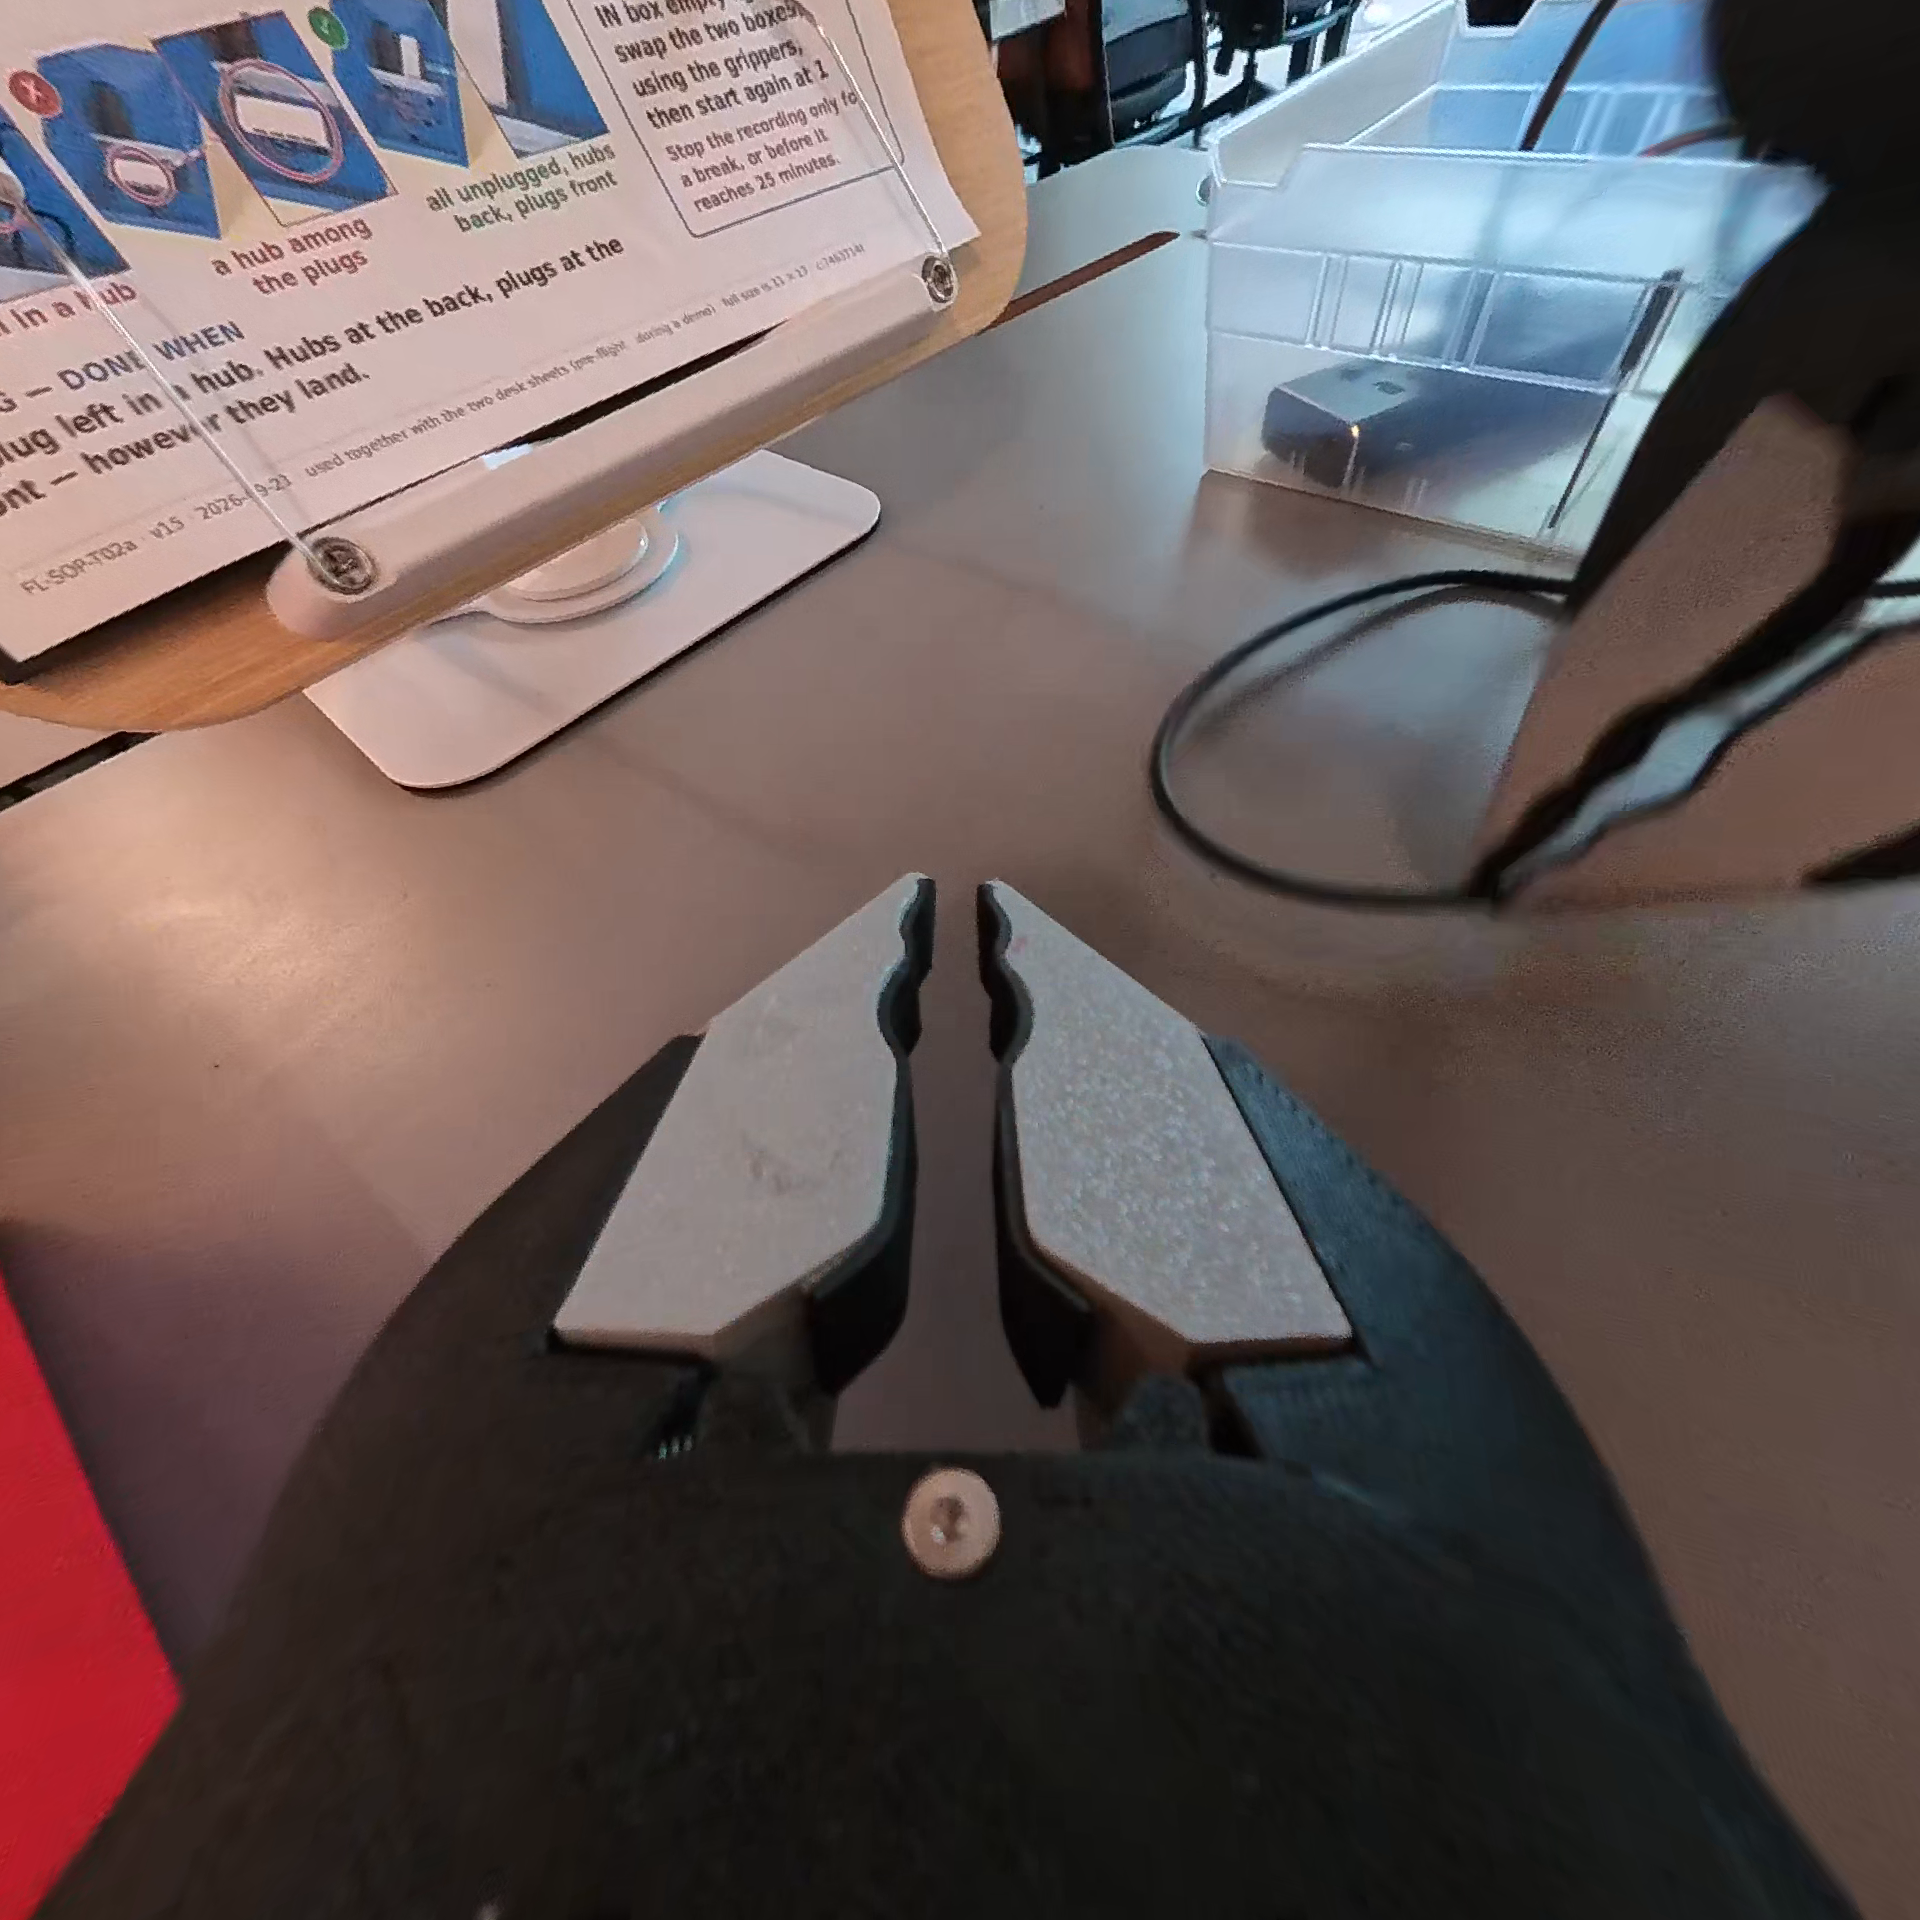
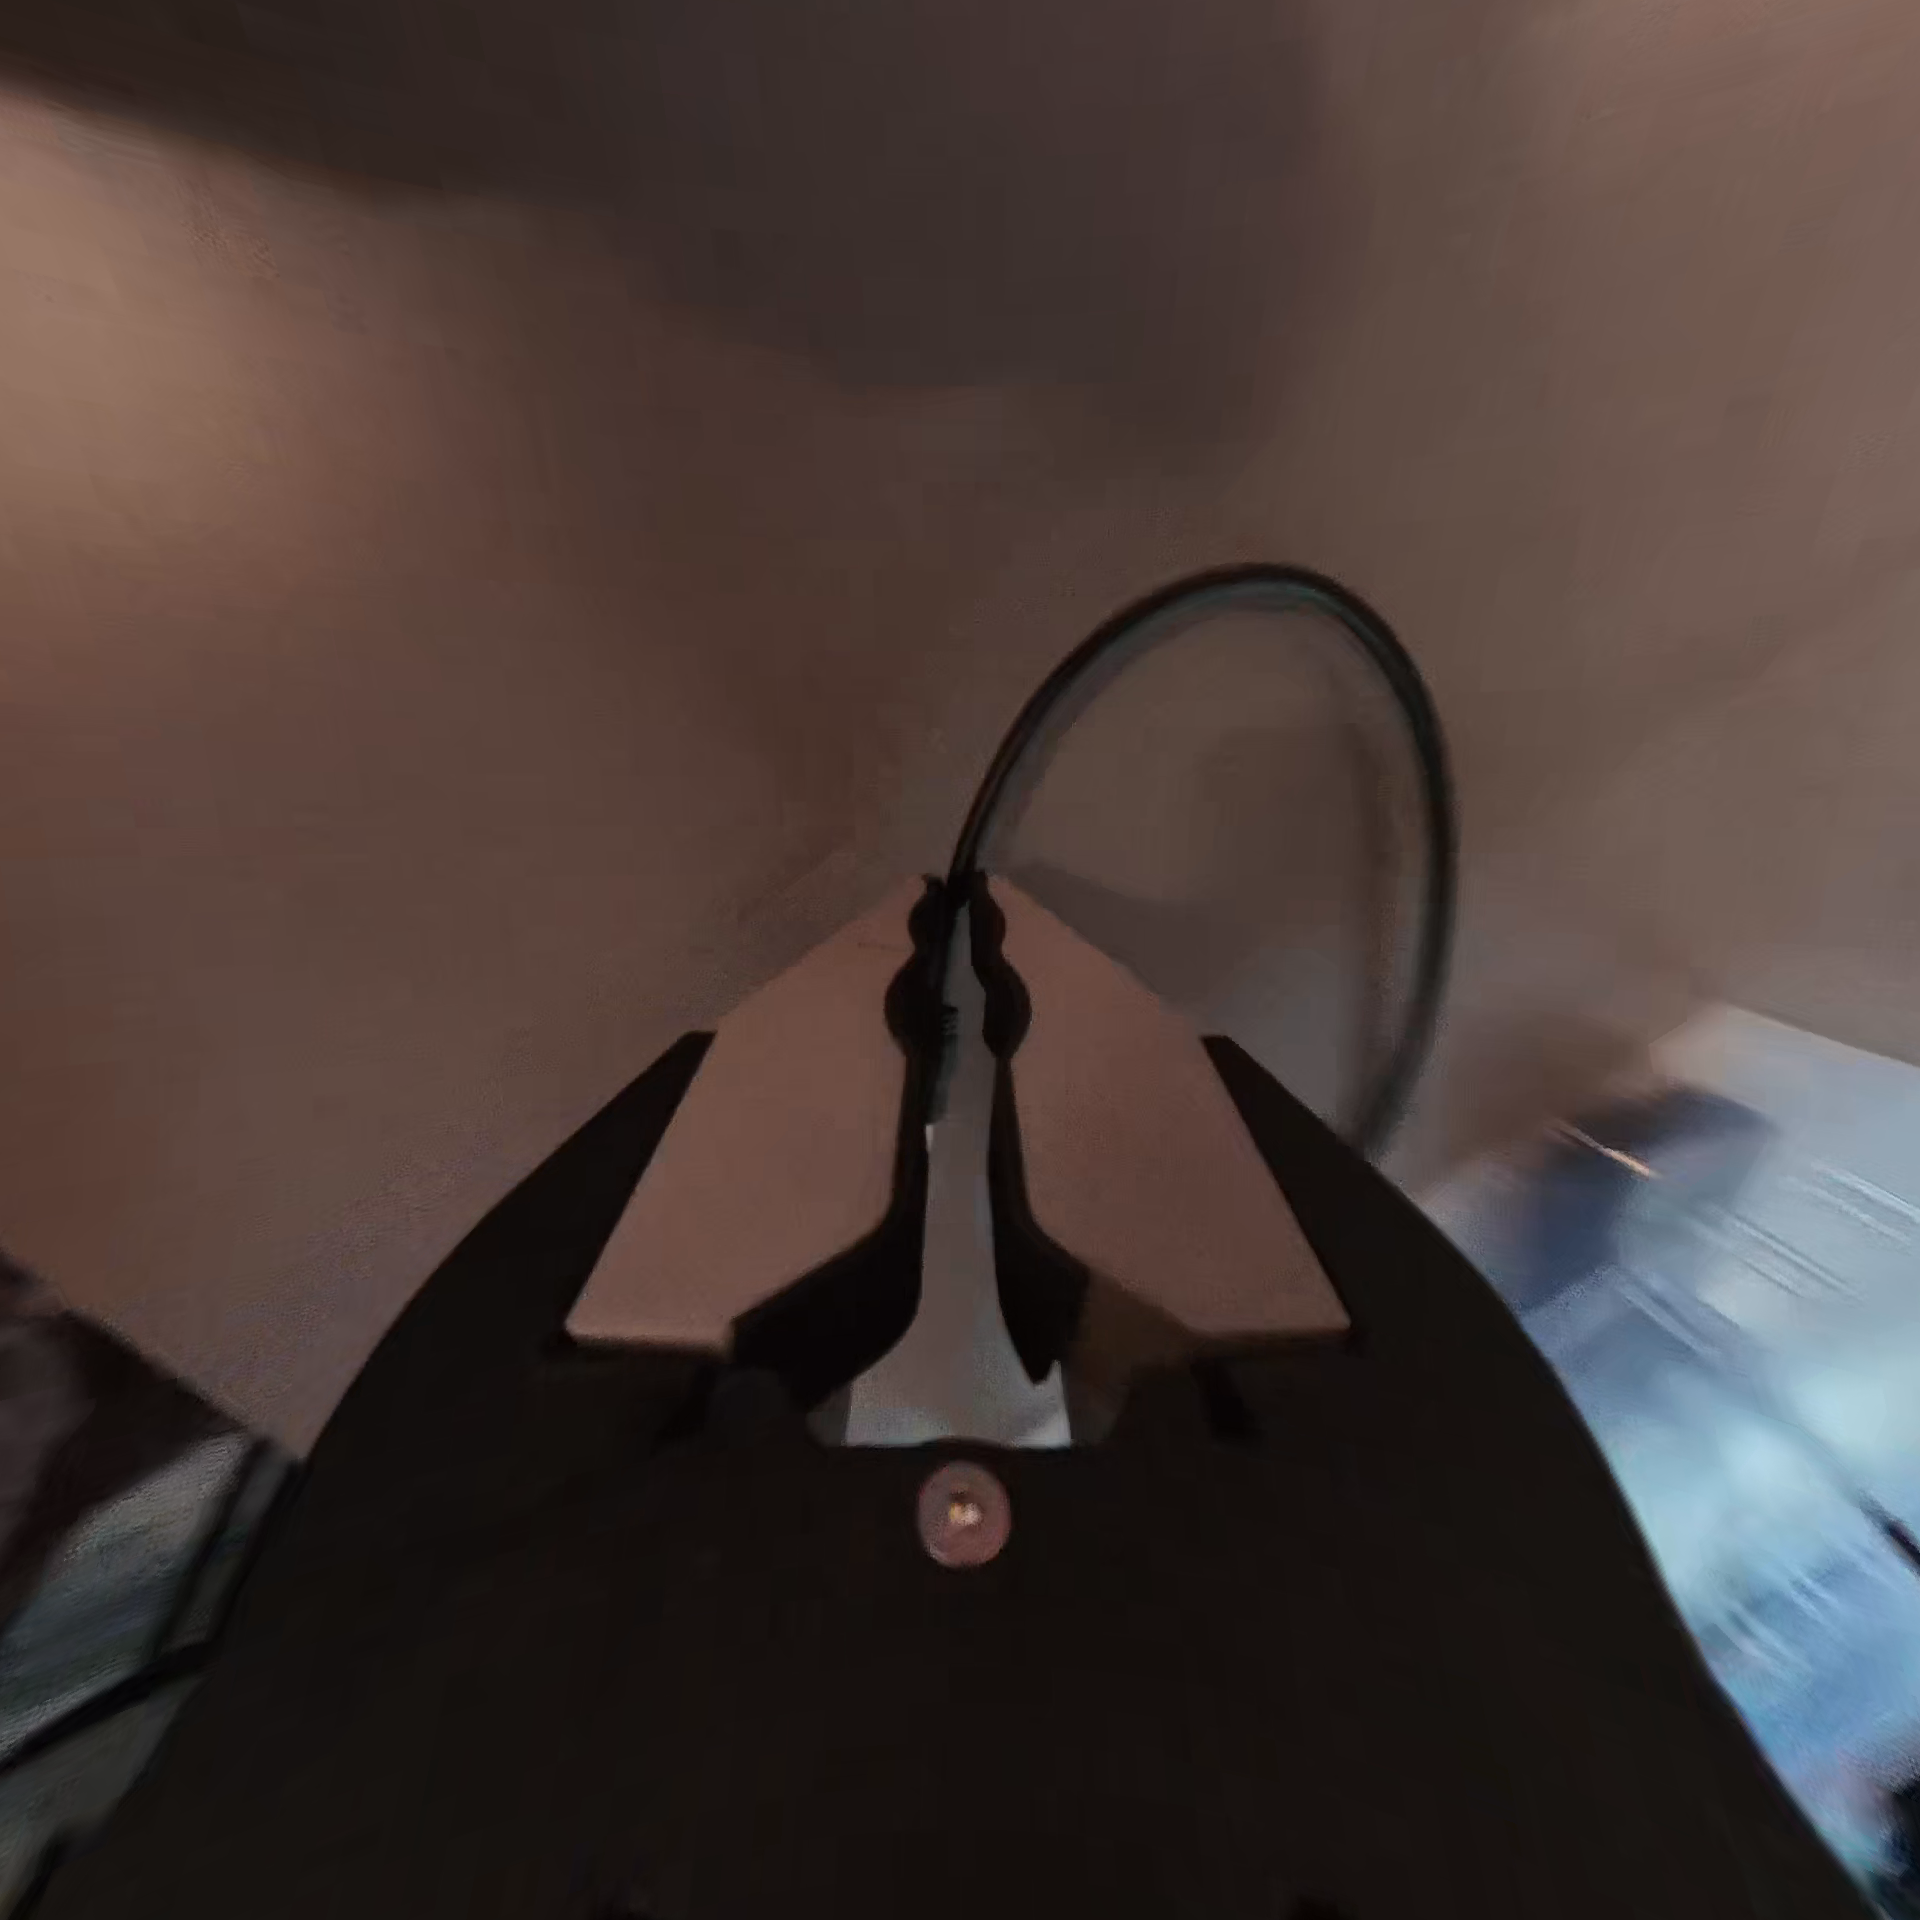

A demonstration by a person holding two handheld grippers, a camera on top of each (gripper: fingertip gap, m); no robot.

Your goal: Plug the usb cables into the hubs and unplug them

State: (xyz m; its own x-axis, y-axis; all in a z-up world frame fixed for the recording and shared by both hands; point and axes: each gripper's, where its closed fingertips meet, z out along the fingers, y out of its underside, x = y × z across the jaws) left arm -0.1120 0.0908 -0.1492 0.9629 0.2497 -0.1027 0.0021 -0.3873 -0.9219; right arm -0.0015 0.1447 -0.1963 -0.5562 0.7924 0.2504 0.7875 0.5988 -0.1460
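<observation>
A: Fingers of the left gripper [image 1: 956, 900] hover over bare table [image 1: 364, 997], nearly together with a thin gap and nothing between them.

B: And the right gripper [image 2: 954, 904]?

A: Clenched on the black usb cable [image 2: 1340, 634] just behind its plug; the cord arcs away in a loop. That view is badly smeared, so where it is heading I cannot tell.

B: How would you finish the step?

A: Keep the pinch close to the plug, line it up square with the port, then push straight, not sideways.

B: Where is a hub?

A: A dark hub [image 1: 1340, 421] lies inside the clear box [image 1: 1455, 312], farther off to the right.

B: Room to move?

A: Open tabletop in the middle. Watch the box's front wall, the cable loop, and the instruction stand [image 1: 582, 623] on the far left
</observation>
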